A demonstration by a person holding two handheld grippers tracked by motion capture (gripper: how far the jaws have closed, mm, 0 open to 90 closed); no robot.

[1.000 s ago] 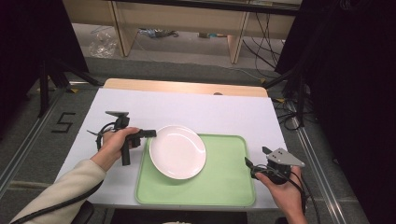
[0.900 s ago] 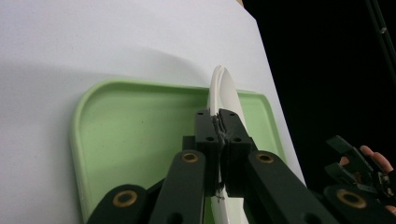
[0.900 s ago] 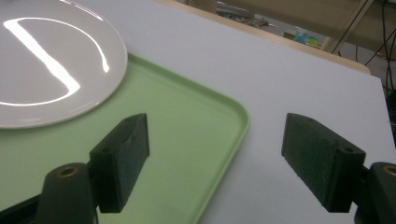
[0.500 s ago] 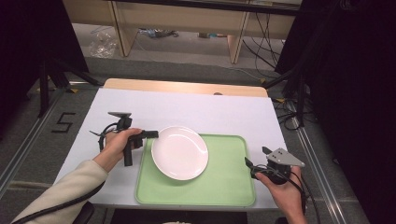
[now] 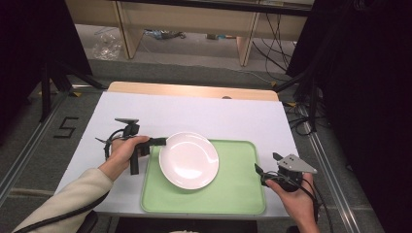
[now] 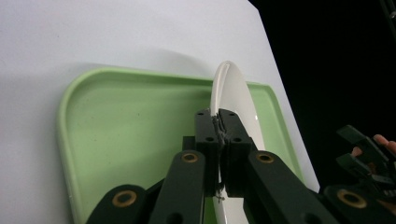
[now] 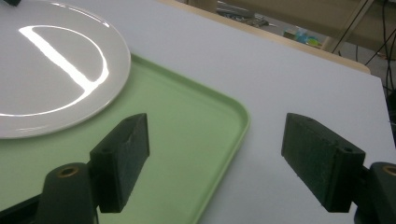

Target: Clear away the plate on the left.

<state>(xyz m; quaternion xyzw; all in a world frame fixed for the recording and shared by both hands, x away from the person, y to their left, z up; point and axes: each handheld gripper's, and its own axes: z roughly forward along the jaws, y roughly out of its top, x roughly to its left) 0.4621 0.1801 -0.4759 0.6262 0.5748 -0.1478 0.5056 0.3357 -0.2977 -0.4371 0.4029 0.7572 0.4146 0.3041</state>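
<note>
A: White tabletop (image 5: 204, 114), wood strip along its far edge; grey floor and dark stands around it. Where is the plate?

B: White plate (image 5: 189, 159) sits over the left half of the green tray (image 5: 238, 189), its left rim reaching past the tray's left edge. In the left gripper view it appears edge-on, and whether its far side rests on the tray I cannot tell.

A: Grip?

B: Left gripper (image 5: 163, 141) comes in from the tabletop's left side, jaws pressed together on the plate's left rim. The left gripper view shows the rim sandwiched between both pads (image 6: 232, 133).

A: Other gripper?

B: Right gripper (image 5: 260, 173) is held at the tray's right edge, near the front right corner of the tabletop, jaws spread wide and holding nothing. In the right gripper view one jaw hangs over the tray, the other over bare tabletop, with the tray's rim between them.

A: Open room?

B: Right half of the tray is bare green. Tabletop beyond the tray, toward the far edge, is open white surface. Plate and right gripper are well apart.
</note>
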